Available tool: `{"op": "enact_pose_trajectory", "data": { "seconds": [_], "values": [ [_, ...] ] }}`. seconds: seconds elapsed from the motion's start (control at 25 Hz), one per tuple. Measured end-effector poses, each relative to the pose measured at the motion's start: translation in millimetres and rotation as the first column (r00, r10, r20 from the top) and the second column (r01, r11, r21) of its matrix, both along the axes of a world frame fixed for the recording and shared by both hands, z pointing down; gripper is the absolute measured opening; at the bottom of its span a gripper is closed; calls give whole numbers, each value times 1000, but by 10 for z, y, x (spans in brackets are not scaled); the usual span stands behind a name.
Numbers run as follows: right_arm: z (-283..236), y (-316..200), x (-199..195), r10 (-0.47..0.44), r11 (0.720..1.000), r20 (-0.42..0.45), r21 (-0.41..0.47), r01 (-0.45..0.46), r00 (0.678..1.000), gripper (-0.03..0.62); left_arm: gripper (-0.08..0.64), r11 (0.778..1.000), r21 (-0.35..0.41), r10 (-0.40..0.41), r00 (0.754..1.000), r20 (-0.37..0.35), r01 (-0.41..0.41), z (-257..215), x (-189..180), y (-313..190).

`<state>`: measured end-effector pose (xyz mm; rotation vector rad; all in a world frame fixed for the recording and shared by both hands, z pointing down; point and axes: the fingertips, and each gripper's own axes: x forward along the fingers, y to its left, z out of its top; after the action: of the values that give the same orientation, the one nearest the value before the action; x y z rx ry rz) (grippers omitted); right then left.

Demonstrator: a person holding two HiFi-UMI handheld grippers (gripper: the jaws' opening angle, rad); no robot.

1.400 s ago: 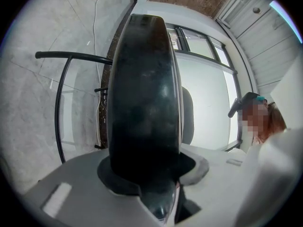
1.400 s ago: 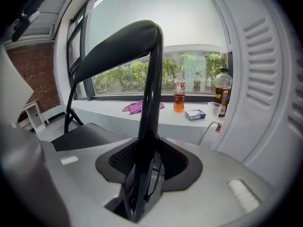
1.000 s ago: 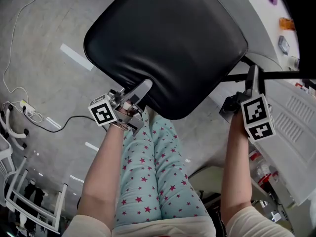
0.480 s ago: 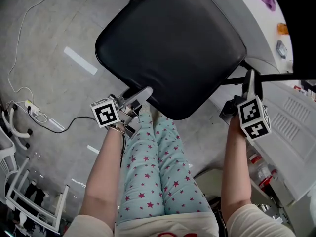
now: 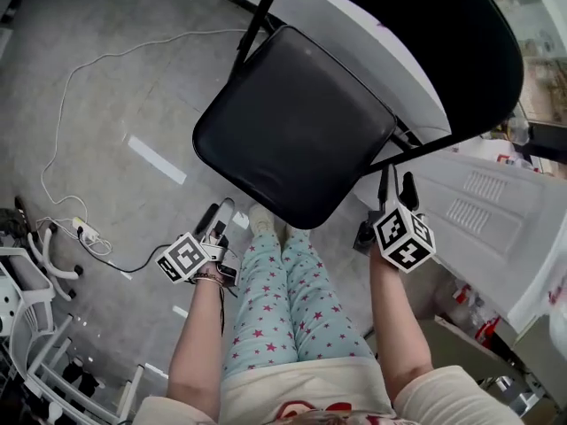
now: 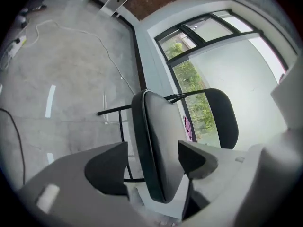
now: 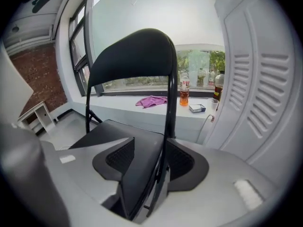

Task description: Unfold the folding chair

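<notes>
Chair [image 5: 292,127] unfolded | left gripper [image 5: 219,212] open, empty | right gripper [image 5: 396,177] just opened, frame [image 7: 169,103] loose between jaws | risk: snagging frame, tipping chair

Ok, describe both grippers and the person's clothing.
The left gripper and right gripper each have a pale grey body, two jaws with dark pads, and a white cube bearing black square markers. The right gripper's jaws have just been opening, the folding chair's frame tube between them. The person wears short cream sleeves and light blue trousers with pink stars.
</notes>
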<state>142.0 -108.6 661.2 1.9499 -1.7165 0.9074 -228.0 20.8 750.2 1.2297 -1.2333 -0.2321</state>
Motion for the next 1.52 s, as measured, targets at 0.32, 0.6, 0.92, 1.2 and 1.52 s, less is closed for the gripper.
{"op": "enact_pose_trajectory", "data": {
  "seconds": [0.32, 0.6, 0.92, 1.2, 1.52],
  "values": [
    [-1090, -50, -738, -216, 970, -13, 115, 216, 976, 175, 307, 972, 203, 93, 986, 138, -120, -1527, 340, -713],
    [-2124, -226, -1207, -332, 907, -18, 269, 325, 943, 144, 238, 863, 411, 219, 951, 219, -294, -2735, 737, -1225],
    [-3119, -117, -1480, -417, 826, -15, 411, 385, 909, 121, 199, 740, 534, 254, 905, 343, -410, -3860, 928, -1307],
    [-3665, -67, -1738, -494, 739, -29, 513, 437, 869, 69, 90, 691, 637, 177, 935, 307, -340, -4528, 916, -1258],
    [-3906, 73, -1998, -565, 673, -33, 561, 483, 825, 12, 6, 568, 685, 189, 882, 431, -456, -4958, 987, -1067]
  ]
}}
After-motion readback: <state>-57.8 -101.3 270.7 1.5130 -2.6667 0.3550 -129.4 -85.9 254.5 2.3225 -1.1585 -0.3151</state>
